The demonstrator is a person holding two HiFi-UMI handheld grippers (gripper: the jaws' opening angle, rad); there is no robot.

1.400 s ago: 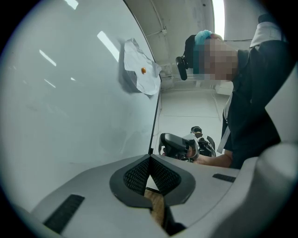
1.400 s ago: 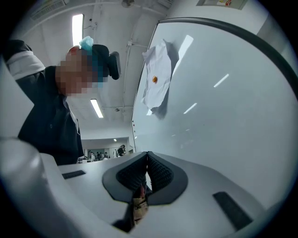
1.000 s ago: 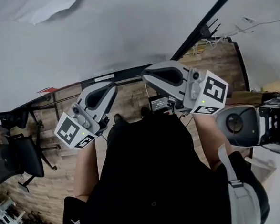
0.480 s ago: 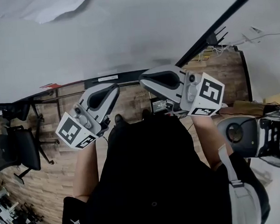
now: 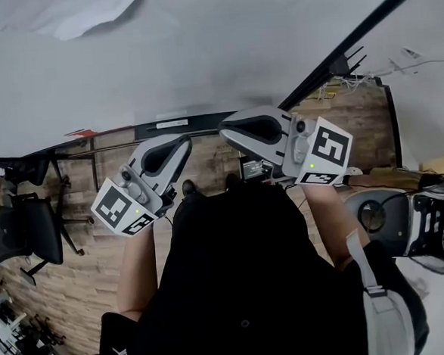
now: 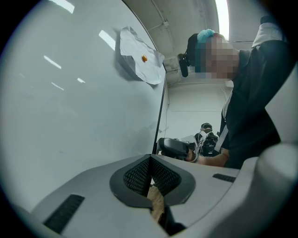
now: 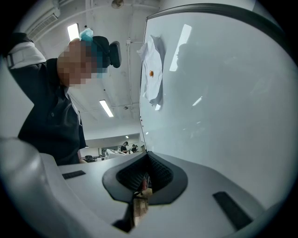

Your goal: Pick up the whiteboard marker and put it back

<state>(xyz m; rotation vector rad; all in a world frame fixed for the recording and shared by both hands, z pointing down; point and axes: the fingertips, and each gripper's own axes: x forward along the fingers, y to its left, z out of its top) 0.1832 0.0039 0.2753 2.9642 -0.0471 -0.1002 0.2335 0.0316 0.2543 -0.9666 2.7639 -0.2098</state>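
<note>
As left gripper [image 5: 181, 141], right gripper [image 5: 227, 127] sit closed | whiteboard [image 5: 198, 53] ahead | chair [image 5: 21, 232] left

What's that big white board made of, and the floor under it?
The whiteboard looks like a smooth, glossy coated panel, perhaps enamelled steel or melamine: bright streaks of light reflect in it. The floor looks like brown planks, wood or wood-look laminate: seams and grain show, and the finish looks matt.

The wooden floor [image 5: 86, 289] bore a black chair [image 5: 26, 243] at left; the person's shoes [image 5: 186, 187] stood on it.
</note>
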